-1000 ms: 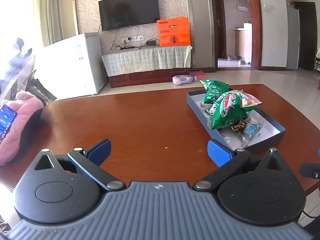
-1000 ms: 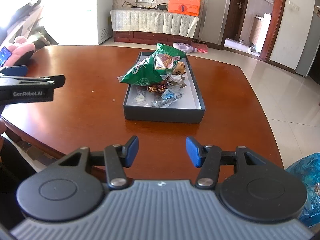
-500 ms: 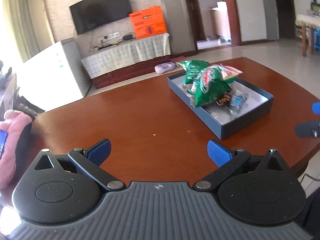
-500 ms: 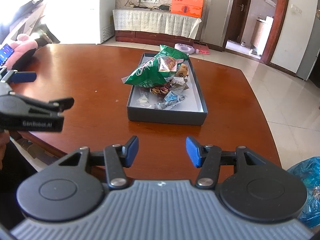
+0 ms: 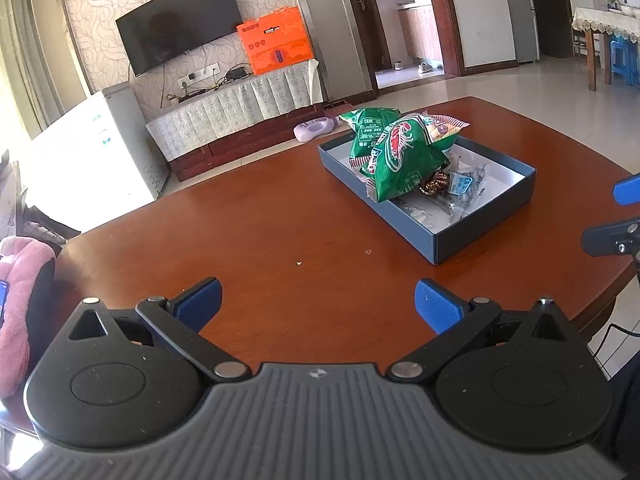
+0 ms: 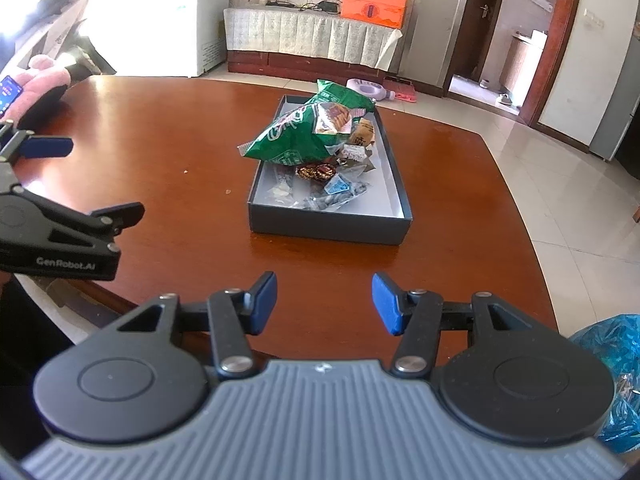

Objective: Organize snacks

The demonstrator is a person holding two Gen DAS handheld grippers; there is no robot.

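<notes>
Both jaws gape empty; pinch the light, crinkly green bag (image 6: 298, 138) by its seam, in the box (image 6: 328, 226) mid-table.

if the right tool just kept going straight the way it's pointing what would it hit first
Probably the bare table top: the right tool tilts down at it, open and empty, short of the dark box. On a shallower line, the box's near wall would come first; depth is hard to judge here.
</notes>
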